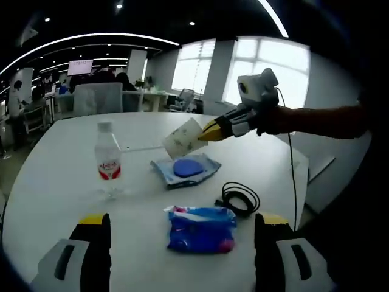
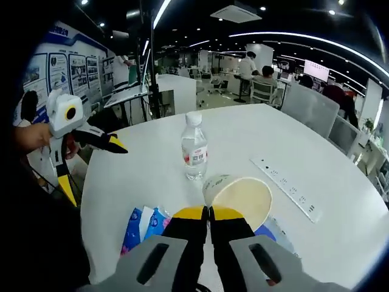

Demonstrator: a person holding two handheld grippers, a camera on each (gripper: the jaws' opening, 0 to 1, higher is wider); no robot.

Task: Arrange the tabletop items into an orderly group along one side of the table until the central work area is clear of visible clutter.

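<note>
The white tabletop (image 1: pixel 55 182) carries everything, its middle still strewn with items. On it, in the left gripper view, lie a flat blue-lidded wipes pack (image 1: pixel 185 168) near the centre and, closer to the camera, a blue snack packet (image 1: pixel 201 228); just right of that packet sits a coiled black cable (image 1: pixel 240 198). A long white power strip (image 2: pixel 285 182) lies farther across the surface in the right gripper view. A clear water bottle (image 1: pixel 108 159) with a red label stands upright, left of the wipes pack and apart from it.

The paper cup (image 1: pixel 182 139) is off the surface — tipped on its side, pinched by its rim in the right tool (image 2: pixel 209 213), whose yellow-tipped jaws are closed together on it; its open mouth faces the right gripper view's camera. The left tool (image 1: pixel 180 224) hangs over the near edge with its jaws spread wide, holding nothing — the snack packet lies between them, untouched.
</note>
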